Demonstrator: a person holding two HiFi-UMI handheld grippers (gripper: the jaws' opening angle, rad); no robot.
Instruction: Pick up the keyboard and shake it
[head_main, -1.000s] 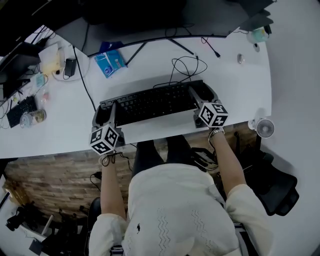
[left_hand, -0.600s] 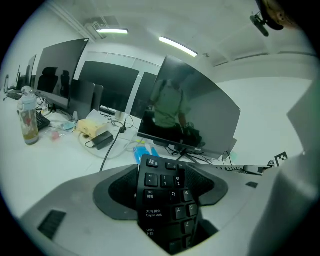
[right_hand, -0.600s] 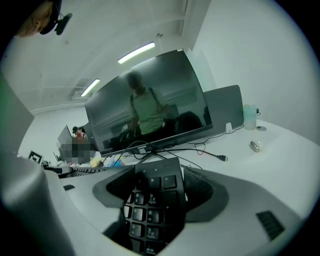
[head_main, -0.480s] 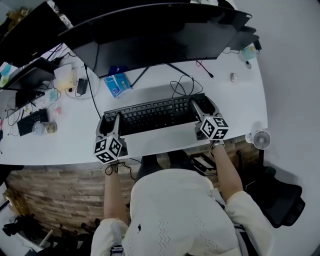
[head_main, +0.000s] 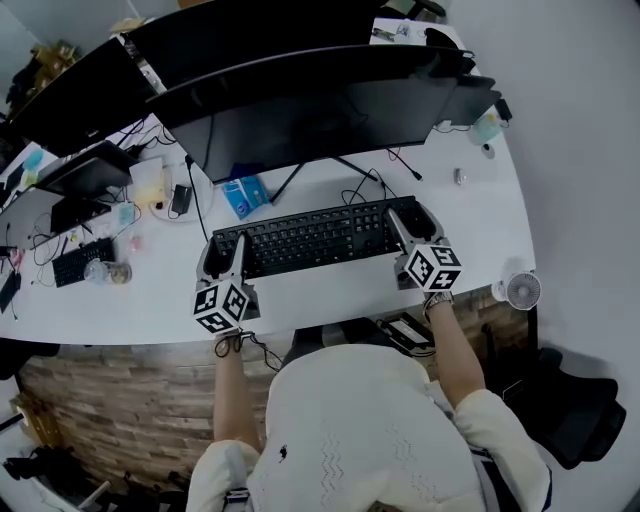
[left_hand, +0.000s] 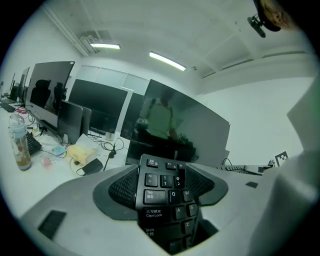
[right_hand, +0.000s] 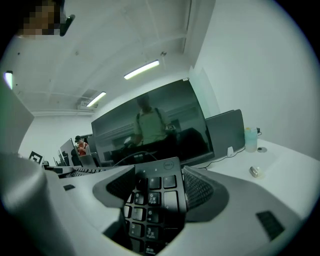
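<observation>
Keyboard (head_main: 315, 235) stays clenched at both ends by left tool (head_main: 224, 258) and right tool (head_main: 410, 226). It is now farther from the tabletop (head_main: 330, 292) front edge, so the lift has probably begun.

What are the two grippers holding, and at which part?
The keyboard: the left gripper clamps its left end, the right gripper its right end.

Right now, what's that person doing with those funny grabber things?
A person holds a grey two-jaw gripper in each hand. The left gripper grips the left end of the long black keyboard, the right gripper its right end. The keyboard lies in front of the curved dark monitor; whether it is off the white desk is unclear.
</observation>
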